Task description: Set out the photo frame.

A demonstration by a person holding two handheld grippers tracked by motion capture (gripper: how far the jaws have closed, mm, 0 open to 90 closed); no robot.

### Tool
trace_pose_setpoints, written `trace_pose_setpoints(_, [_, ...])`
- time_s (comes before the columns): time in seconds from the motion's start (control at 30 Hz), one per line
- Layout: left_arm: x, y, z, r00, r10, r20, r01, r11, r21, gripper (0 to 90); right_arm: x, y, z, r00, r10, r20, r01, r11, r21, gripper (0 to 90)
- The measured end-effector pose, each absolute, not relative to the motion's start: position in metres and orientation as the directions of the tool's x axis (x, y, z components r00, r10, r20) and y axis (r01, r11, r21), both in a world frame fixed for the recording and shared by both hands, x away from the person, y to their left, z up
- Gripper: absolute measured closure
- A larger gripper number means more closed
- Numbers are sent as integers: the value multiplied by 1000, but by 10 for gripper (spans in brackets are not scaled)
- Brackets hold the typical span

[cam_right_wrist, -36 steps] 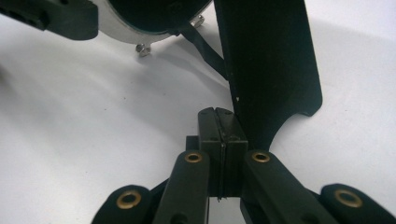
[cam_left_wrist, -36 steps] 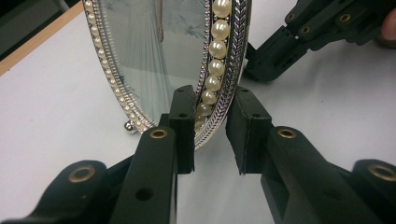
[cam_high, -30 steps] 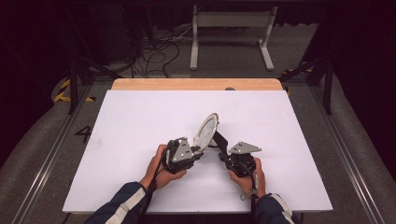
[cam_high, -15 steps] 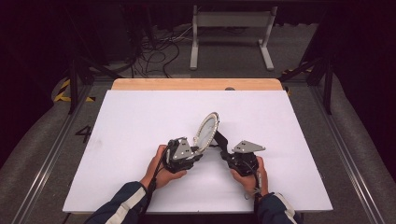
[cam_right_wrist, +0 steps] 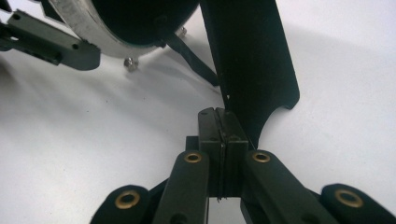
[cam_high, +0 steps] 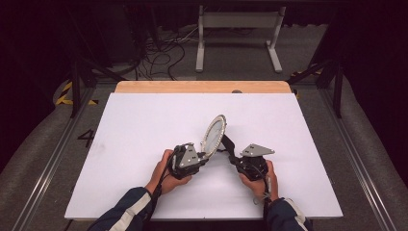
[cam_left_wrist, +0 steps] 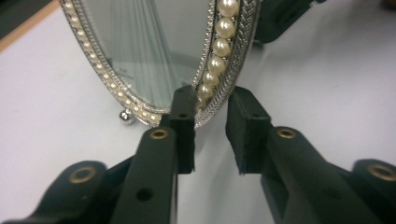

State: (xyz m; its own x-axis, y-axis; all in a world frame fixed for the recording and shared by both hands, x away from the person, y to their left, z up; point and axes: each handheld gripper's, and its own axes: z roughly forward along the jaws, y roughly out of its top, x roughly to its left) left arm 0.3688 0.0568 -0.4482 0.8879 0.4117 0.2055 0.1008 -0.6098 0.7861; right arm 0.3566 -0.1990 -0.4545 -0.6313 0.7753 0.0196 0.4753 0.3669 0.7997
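An oval frame [cam_high: 214, 132] with a silver rim and a row of pearls [cam_left_wrist: 219, 46] stands tilted on the white table [cam_high: 144, 120], propped by its black back stand [cam_high: 226, 143]. My left gripper [cam_high: 204, 155] is at the frame's lower rim. Its jaws [cam_left_wrist: 212, 100] straddle the rim and have just been closing. The left pad is at the rim, and a gap shows before the right pad. My right gripper [cam_high: 232, 156] is behind the frame, with its jaws [cam_right_wrist: 219, 116] shut on the edge of the stand [cam_right_wrist: 247, 56].
A wooden strip [cam_high: 202, 86] runs along the table's far edge. Beyond it are cables and a metal stand's legs [cam_high: 238, 43] on the floor. The frame's small ball foot [cam_left_wrist: 125, 115] rests on the table. The left gripper's jaw [cam_right_wrist: 51, 42] shows at the frame's back [cam_right_wrist: 140, 18].
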Motion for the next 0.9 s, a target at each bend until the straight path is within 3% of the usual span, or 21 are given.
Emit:
trace_pose_setpoints(0.63, [366,53,-448,901,399,171,109,-590,800,757,359,-203,-455,-622,783,11,475,367,800,900])
trace_pose_setpoints(0.9, [368,52,-451,897,407,173,111,-587,802,683,358,-199,-455,-634,773,-1,468,384,796,900])
